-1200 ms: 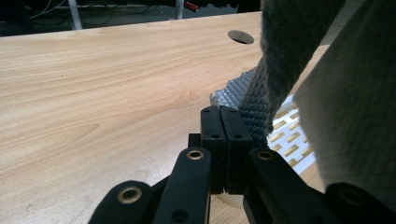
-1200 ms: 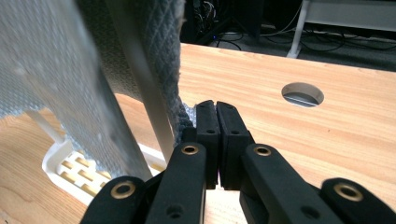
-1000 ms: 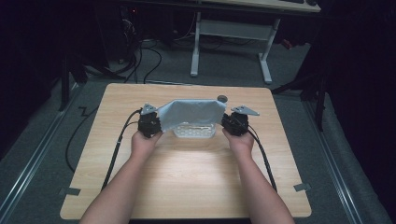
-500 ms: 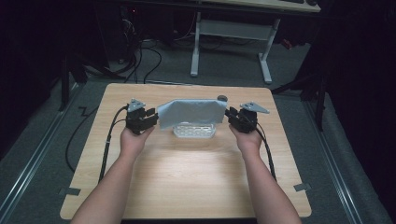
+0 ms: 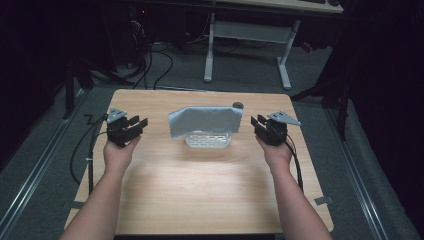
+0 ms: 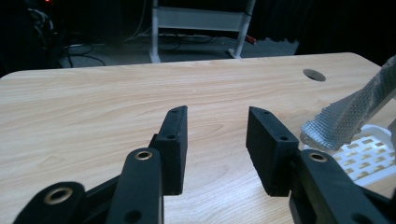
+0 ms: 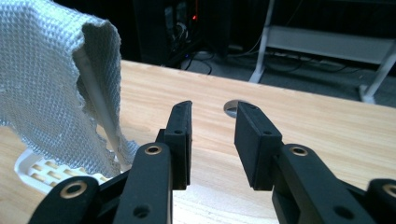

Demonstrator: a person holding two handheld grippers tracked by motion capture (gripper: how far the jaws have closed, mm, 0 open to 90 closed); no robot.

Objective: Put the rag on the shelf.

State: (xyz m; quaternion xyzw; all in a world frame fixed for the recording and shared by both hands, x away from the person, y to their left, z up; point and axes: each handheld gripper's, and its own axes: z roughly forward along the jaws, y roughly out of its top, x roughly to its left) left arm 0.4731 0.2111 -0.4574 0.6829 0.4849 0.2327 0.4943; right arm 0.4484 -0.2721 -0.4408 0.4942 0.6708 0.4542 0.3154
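Observation:
A grey woven cloth point(image 5: 205, 120) hangs draped over a white slotted rack point(image 5: 207, 139) in the middle of the wooden table point(image 5: 200, 185). My left gripper point(image 5: 137, 123) is held open to the left of the cloth, apart from it, nothing between its jaws. My right gripper point(image 5: 256, 123) is open to the right of the cloth, also empty. In the left gripper view the cloth point(image 6: 355, 112) and rack point(image 6: 369, 149) sit at the right edge beyond the gripper point(image 6: 217, 126). In the right gripper view the cloth point(image 7: 51, 88) hangs at the left over the rack point(image 7: 42, 170), beside the gripper point(image 7: 212, 119).
A round cable hole point(image 5: 238, 105) lies in the table behind the cloth. Cables point(image 5: 82, 150) trail off the table's left side. A white desk frame point(image 5: 247, 45) stands on the floor beyond the table. Dark surroundings on both sides.
Both grippers have let go of the cloth and moved outward, left one to the left, right one to the right. The cloth now stays draped over the rack.

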